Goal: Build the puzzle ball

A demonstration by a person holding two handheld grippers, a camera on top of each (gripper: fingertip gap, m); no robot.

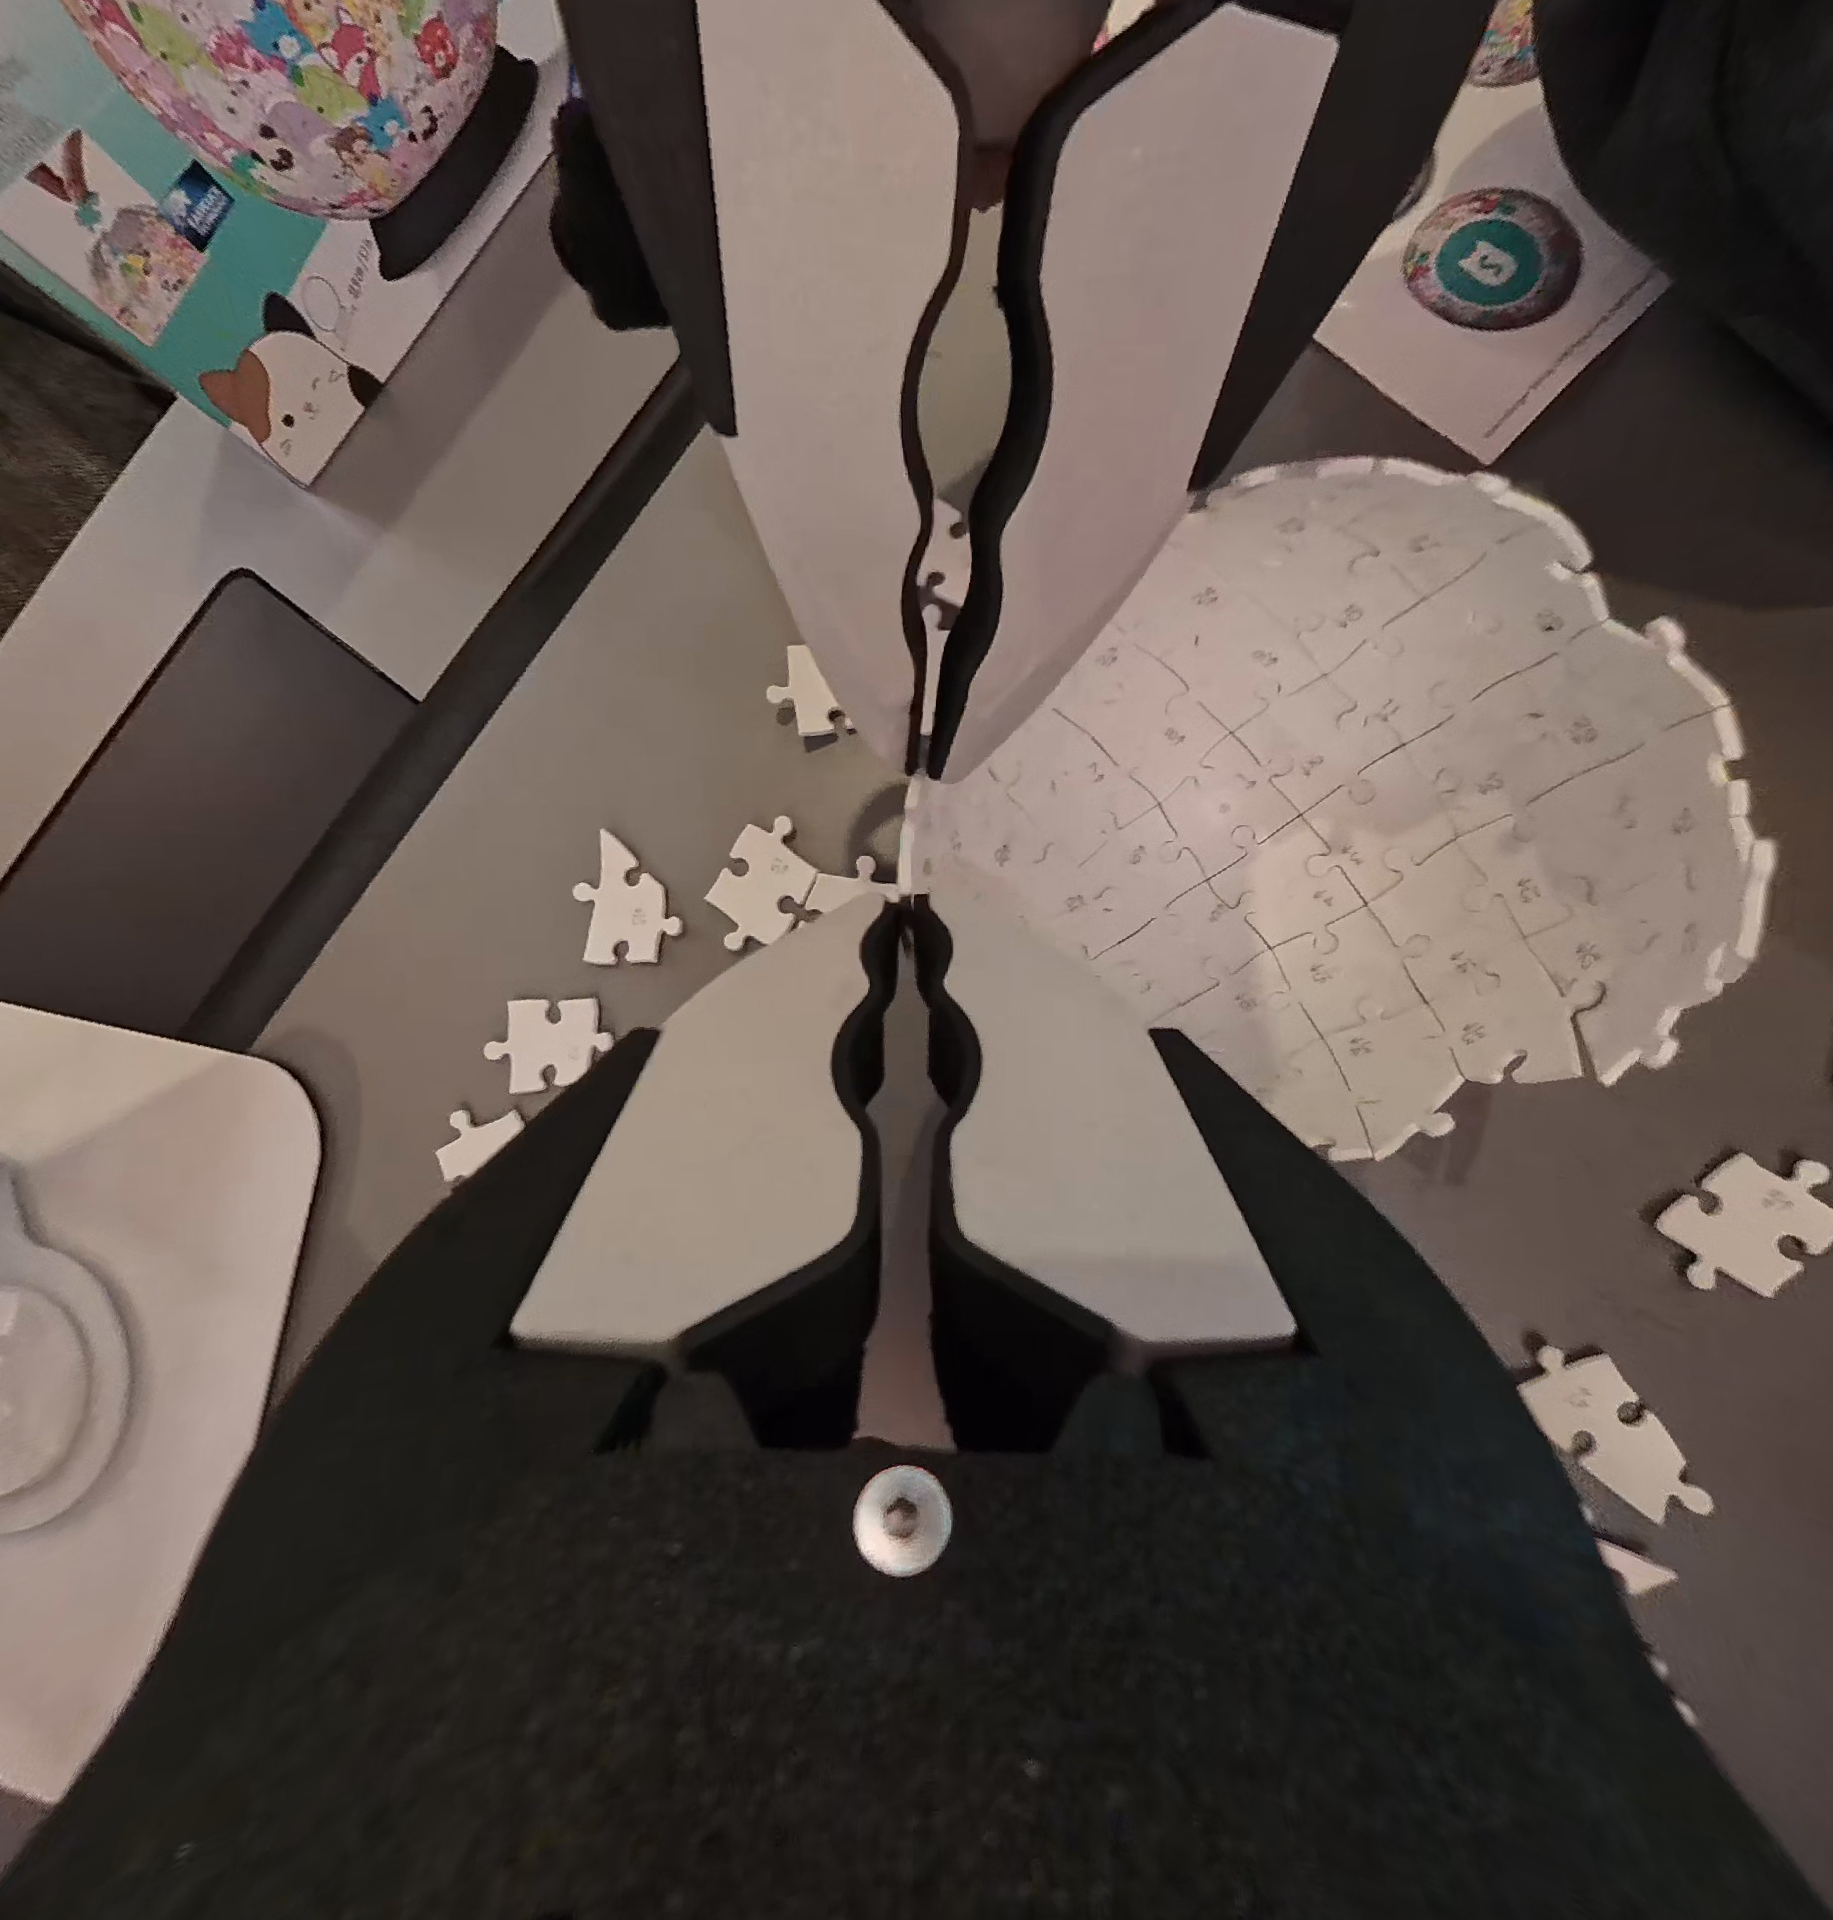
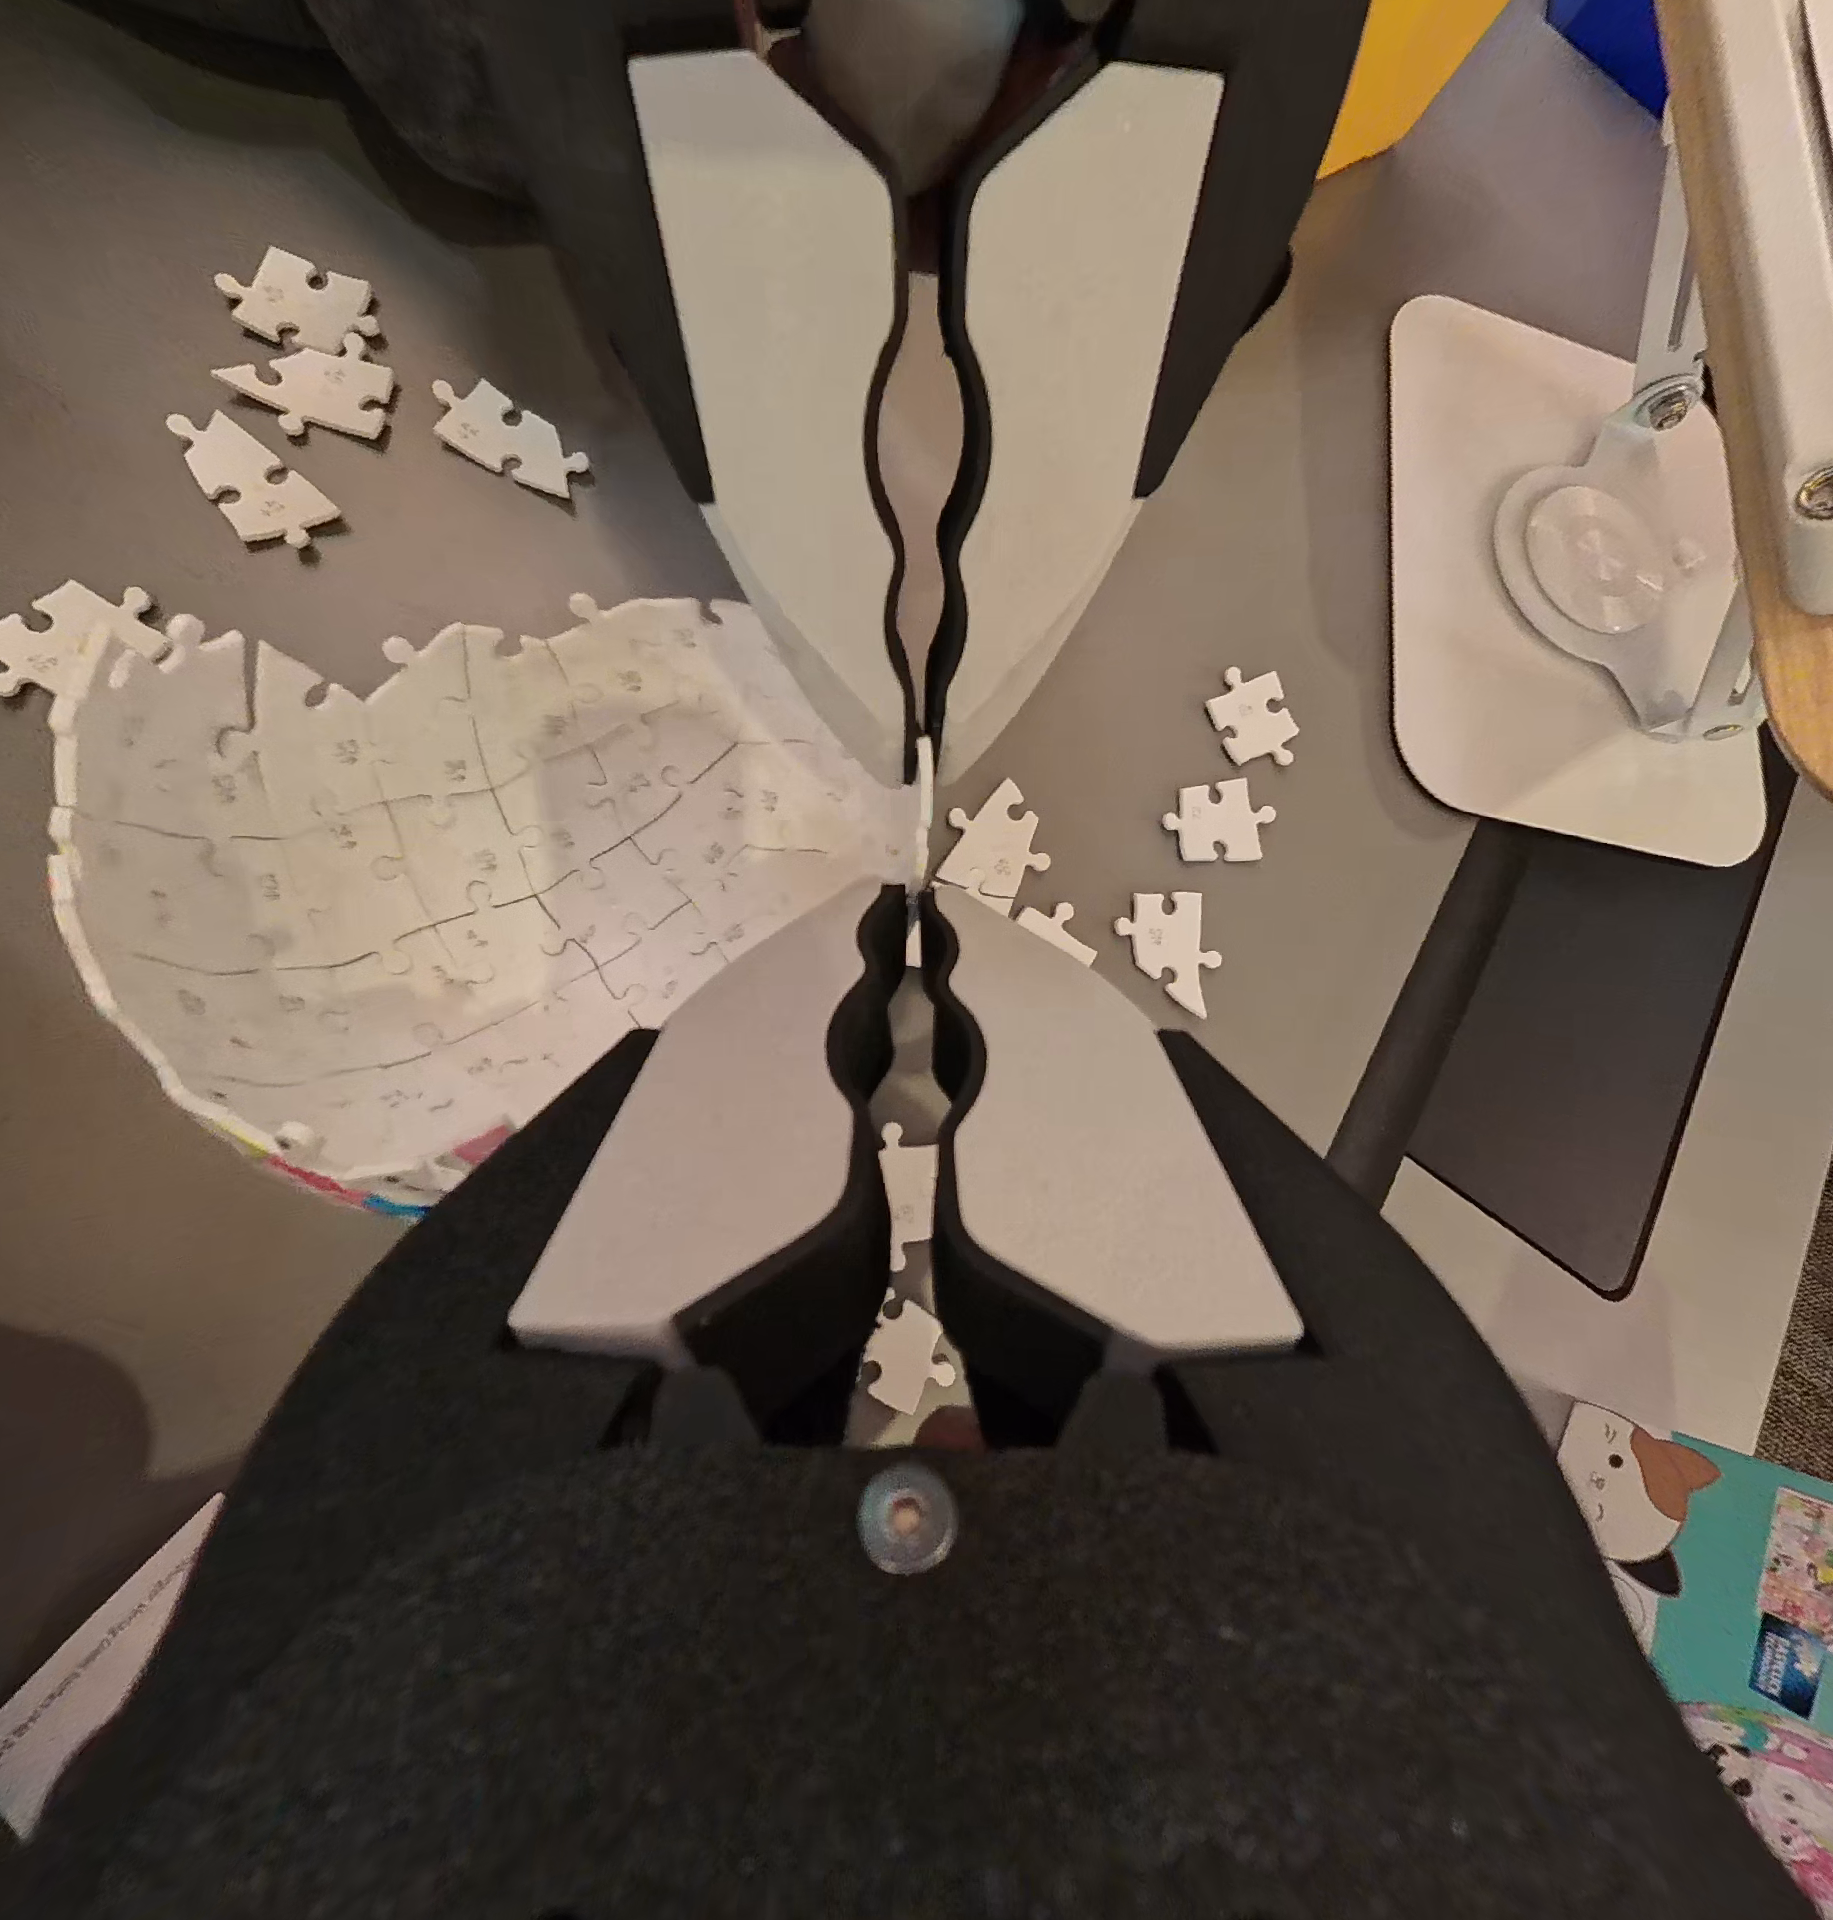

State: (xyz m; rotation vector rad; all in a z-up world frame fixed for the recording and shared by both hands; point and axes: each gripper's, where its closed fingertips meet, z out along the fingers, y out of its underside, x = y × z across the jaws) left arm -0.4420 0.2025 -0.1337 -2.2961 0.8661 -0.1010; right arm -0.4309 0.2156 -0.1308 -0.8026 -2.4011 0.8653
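The half-built puzzle ball (image 1: 1359, 821), a white bowl-shaped shell with its inner side up, rests on the grey table (image 1: 579, 748). The left gripper (image 1: 907, 831) is clamped on the shell's rim, its jaws pressed together over the thin edge. The right gripper (image 2: 920, 821) pinches the rim the same way, jaws closed on it. Loose puzzle pieces (image 2: 288, 405) lie scattered around the shell, and the puzzle box (image 1: 205, 208) sits well apart from it.

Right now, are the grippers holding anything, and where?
Both the left gripper and the right gripper are shut on the rim of the half-built puzzle ball, pinching the same edge.
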